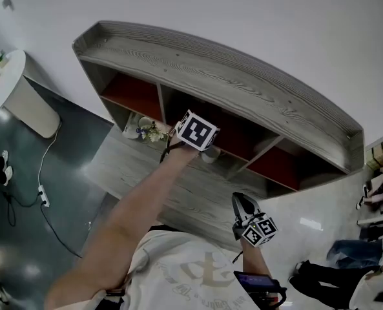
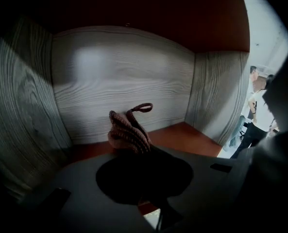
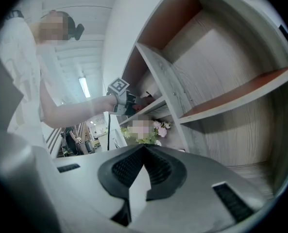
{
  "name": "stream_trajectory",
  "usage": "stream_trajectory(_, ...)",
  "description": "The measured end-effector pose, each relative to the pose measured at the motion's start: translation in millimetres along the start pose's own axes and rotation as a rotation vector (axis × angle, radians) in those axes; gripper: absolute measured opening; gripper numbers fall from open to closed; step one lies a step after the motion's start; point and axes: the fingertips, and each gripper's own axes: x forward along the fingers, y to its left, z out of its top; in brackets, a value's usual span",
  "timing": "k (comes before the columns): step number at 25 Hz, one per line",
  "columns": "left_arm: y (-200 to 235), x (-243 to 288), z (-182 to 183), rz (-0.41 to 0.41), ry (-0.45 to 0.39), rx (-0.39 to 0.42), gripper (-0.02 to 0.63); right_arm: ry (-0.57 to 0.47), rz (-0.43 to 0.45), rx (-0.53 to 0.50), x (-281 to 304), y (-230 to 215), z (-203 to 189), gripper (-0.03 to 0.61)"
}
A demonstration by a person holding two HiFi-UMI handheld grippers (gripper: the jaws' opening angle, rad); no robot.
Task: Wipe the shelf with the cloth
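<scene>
Inside a middle compartment of the shelf (image 1: 210, 76), the left tongs (image 2: 136, 148) are clenching the cloth (image 2: 128, 130). In the left gripper view the two dark pads are pressing together on its lower part. The brownish ribbed knit is bunching up just beyond their tips, and a small loop (image 2: 143, 108) is curling up from the top of the bunch. The cloth is standing in front of the pale wood-grain back wall (image 2: 124, 72), over the orange-red board (image 2: 187, 136) that forms the compartment's floor. Whether it is touching that board cannot be told. Grey wood-grain side walls are closing in the space on both sides. Past the right wall, people (image 2: 256, 115) are standing in the room beyond.

From the head view, the person's left arm (image 1: 139, 199) is reaching forward, and the left marker cube (image 1: 196, 132) is sitting at the compartment's mouth, with the tips out of sight inside. Flowers (image 1: 149, 133) are standing in the lower row, to the left of that cube.

Nearer the person's body, the right tongs (image 3: 144, 148) are hanging well apart from the cloth. Their ribbed pads are meeting at the tips with nothing between them. They are pointing along the shelf front toward the left arm. Their marker cube (image 1: 259, 230) is showing low in the head view, over the pale floor (image 1: 320, 205).
</scene>
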Motion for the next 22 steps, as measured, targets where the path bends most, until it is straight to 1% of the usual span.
stream_trajectory(5, 22, -5, -3, 0.046, 0.011, -0.033, 0.061, 0.008, 0.012, 0.01, 3, -2, -2, 0.006)
stream_trajectory(9, 46, -14, -4, 0.116, 0.024, -0.053, 0.061, 0.013, 0.042, 0.009, 7, 0, -3, 0.005)
stream_trajectory(11, 51, -14, -9, 0.136, 0.042, -0.077, 0.061, 0.016, 0.059, 0.009, 9, 1, -4, 0.006)
stream_trajectory(13, 56, -19, -13, 0.172, 0.057, -0.1, 0.061, 0.02, 0.078, 0.009, 11, 2, -4, 0.005)
stream_trajectory(19, 58, -31, -23, 0.254, 0.002, -0.17, 0.061, 0.041, 0.151, 0.006, 14, 9, -7, 0.005)
stream_trajectory(22, 59, -41, -30, 0.27, -0.015, -0.209, 0.061, 0.05, 0.186, 0.001, 13, 13, -7, 0.005)
